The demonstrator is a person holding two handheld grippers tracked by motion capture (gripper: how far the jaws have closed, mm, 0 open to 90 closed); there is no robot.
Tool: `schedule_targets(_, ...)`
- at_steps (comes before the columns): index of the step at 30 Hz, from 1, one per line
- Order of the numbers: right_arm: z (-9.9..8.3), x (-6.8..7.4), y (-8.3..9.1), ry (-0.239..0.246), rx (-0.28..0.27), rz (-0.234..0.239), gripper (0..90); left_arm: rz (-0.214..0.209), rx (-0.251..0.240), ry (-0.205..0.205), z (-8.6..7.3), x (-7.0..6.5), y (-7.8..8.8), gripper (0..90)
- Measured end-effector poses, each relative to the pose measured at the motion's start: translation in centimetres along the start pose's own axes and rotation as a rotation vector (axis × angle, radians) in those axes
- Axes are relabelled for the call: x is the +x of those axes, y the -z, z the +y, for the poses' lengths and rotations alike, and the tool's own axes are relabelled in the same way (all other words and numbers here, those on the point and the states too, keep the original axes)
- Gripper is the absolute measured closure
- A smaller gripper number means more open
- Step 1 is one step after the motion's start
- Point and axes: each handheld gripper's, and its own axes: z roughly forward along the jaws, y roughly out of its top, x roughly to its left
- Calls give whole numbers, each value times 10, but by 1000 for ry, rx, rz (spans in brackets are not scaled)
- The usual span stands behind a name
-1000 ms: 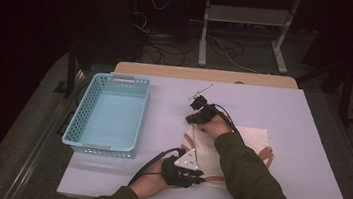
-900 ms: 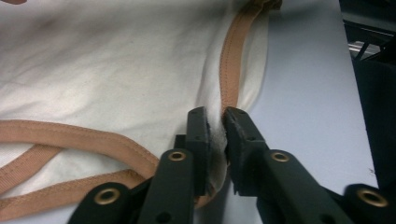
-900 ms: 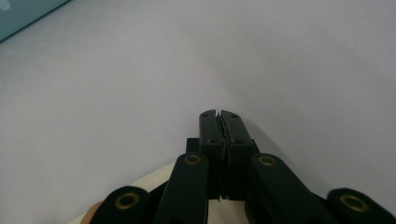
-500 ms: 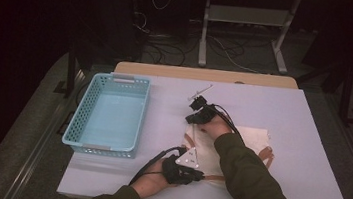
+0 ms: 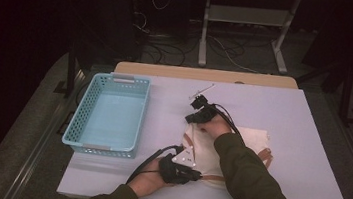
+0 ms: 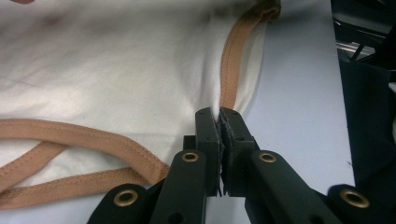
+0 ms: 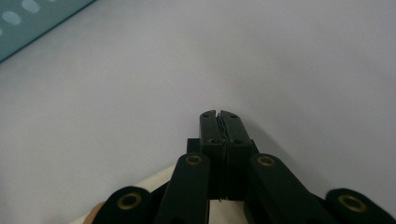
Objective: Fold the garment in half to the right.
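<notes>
A white cloth [image 5: 250, 138] with tan trim [image 6: 231, 56] lies flat on the white table [image 5: 284, 112], right of centre. At its near edge my left gripper [image 5: 199, 175] lies low and points right. Its jaws [image 6: 219, 116] are shut, pinching the cloth's white edge right beside the trim. At the cloth's far left corner, my right gripper [image 5: 195, 101] points away from the person with its jaws [image 7: 219, 114] shut. Bare table lies beyond its tips, and a bit of cloth [image 7: 154, 184] shows under its body. The right sleeve covers the middle of the cloth.
A light blue plastic basket [image 5: 101, 147] stands on the left of the table, and its wall [image 7: 28, 23] also shows in the right gripper view. Bare tabletop lies behind and to the right of the cloth. Dark floor, cables and a metal stand are beyond the table.
The left hand has shifted slightly at the cloth's near edge. The right hand and the cloth have stayed where they were.
</notes>
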Motion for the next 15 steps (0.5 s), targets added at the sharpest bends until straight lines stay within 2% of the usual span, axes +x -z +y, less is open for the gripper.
schedule_targets(15,18,4,3,-16,-58,43,882,36,10,-7,-9,3,28,867)
